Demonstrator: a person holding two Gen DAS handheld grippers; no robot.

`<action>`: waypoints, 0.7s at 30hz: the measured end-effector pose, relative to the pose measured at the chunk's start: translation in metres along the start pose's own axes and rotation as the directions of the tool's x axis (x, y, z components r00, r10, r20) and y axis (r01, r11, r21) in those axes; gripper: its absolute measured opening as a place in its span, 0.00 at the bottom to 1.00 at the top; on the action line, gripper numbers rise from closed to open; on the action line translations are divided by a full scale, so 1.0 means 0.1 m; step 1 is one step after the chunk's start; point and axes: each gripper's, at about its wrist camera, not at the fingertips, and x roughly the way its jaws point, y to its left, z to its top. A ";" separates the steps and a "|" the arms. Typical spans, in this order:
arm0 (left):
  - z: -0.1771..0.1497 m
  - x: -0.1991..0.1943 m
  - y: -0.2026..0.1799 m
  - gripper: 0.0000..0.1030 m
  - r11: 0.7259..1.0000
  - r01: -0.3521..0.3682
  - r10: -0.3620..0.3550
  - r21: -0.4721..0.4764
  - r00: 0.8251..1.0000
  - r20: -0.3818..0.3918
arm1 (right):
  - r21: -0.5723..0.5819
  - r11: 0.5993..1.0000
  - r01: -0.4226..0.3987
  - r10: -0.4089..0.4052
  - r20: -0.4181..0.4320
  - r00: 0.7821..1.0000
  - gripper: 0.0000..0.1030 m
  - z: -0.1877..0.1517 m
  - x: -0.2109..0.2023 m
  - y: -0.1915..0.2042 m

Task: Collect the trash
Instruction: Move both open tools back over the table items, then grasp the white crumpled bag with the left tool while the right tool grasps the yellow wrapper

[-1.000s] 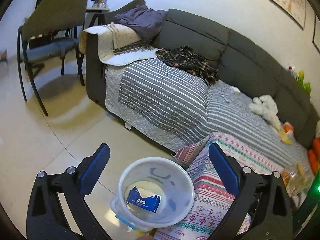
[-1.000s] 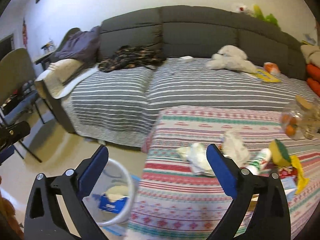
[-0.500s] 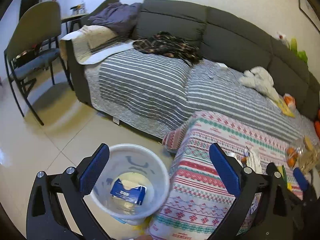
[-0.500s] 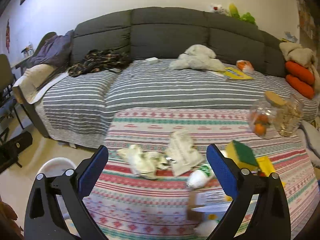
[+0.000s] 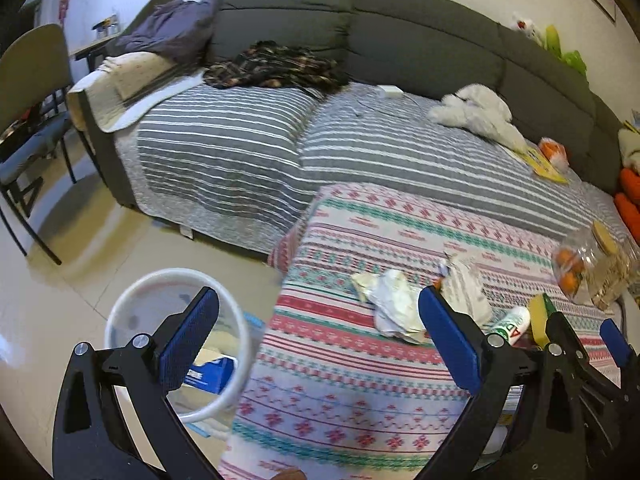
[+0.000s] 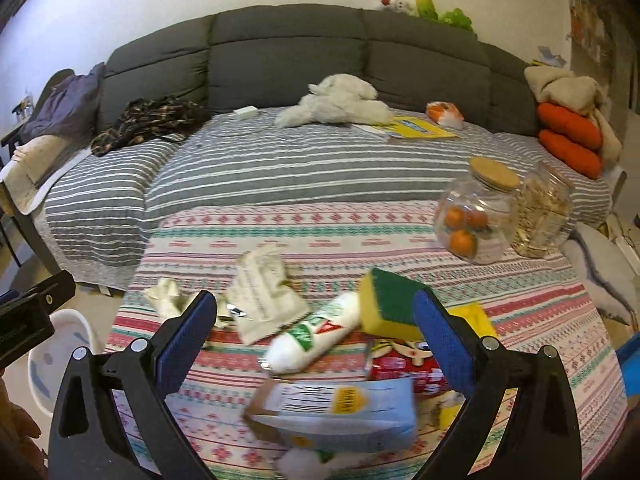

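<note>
A table (image 6: 360, 224) stands ahead of both grippers, with a sofa (image 6: 320, 152) behind it. Below the left gripper (image 5: 320, 340), on the floor left of the table, sits a bin (image 5: 132, 300). Between the right gripper's (image 6: 316, 340) fingers lie a bottle (image 6: 316, 332) and sponge (image 6: 390, 304), wrappers (image 6: 264, 292) to their left, a carton (image 6: 336, 408) nearer, jars (image 6: 476, 216) far right.

Both tools (image 5: 318, 330) (image 6: 316, 328): black frames, blue pads, seemingly silver screws.

Crumpled white wrappers (image 6: 264, 292) on patterned tablecloth (image 6: 320, 224), white bin (image 5: 176, 344) beside
</note>
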 end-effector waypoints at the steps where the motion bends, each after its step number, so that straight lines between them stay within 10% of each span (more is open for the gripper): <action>1: -0.01 0.03 -0.04 0.93 1.000 0.003 -0.003 0.007 1.000 -0.007 | 0.003 1.000 0.002 -0.002 -0.004 1.000 0.93 0.00 0.01 -0.04; 21: -0.07 1.16 -0.47 0.93 0.999 0.018 -0.006 0.050 0.976 -0.218 | 0.195 0.979 0.064 -0.002 -0.304 0.953 0.93 -0.17 0.64 -1.81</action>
